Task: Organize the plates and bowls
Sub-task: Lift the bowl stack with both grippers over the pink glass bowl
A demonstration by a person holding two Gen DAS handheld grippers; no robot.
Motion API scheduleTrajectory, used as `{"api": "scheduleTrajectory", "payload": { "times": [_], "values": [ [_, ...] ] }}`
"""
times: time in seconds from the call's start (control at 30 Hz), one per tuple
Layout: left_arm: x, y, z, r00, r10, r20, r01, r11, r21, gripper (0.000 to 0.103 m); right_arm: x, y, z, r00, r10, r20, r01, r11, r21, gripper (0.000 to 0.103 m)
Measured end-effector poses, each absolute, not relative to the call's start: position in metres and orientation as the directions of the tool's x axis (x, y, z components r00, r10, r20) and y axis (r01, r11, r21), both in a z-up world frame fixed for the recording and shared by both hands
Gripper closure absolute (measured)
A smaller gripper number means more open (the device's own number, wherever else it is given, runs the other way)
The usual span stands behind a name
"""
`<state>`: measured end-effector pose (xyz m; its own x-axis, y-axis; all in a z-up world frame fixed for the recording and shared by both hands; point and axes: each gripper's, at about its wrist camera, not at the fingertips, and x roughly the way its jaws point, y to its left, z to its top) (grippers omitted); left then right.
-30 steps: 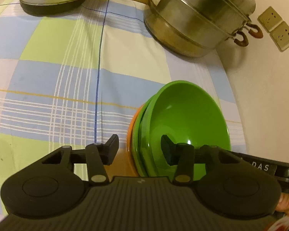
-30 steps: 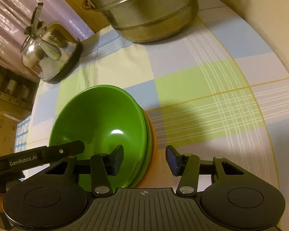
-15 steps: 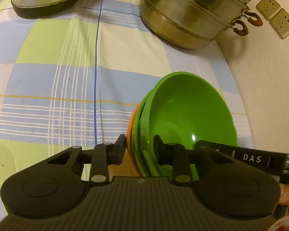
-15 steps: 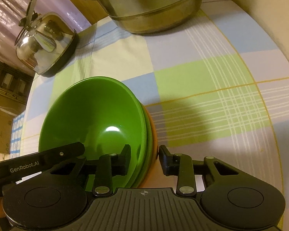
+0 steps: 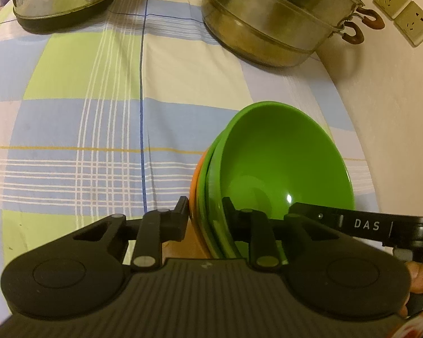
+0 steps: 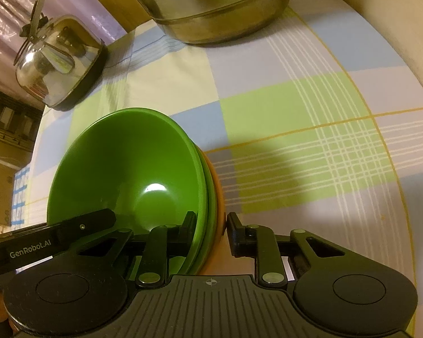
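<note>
Left tool is closing, its fingers astride the near rim of the nested bowl stack, pads pressing on it. Right tool is closing too, pinching the opposite edge of the same stack: green bowls nested over an orange one, sitting on the checked tablecloth that covers the surface. Further back, a steel kettle to one side and a big tiered steamer pot by the wall sockets.
</note>
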<state>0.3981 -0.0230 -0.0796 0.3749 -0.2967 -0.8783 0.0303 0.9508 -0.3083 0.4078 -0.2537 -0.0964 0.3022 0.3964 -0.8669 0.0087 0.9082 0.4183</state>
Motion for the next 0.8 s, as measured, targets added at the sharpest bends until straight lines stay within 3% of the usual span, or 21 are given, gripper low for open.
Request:
{"api": "scheduleTrajectory", "payload": {
  "times": [0.4, 0.8],
  "values": [
    [0.395, -0.023, -0.061, 0.384, -0.275, -0.882, 0.046, 0.959, -0.279, 0.083, 0.407, -0.254, -0.083, 0.312, 0.4, -0.862, 0.014, 0.905, 0.425, 0.08],
    [0.366, -0.029, 0.009, 0.434, -0.288, -0.854, 0.078, 0.956, -0.283, 0.083, 0.373, -0.258, -0.013, 0.381, 0.392, -0.838, -0.021, 0.909, 0.416, 0.08]
  ]
}}
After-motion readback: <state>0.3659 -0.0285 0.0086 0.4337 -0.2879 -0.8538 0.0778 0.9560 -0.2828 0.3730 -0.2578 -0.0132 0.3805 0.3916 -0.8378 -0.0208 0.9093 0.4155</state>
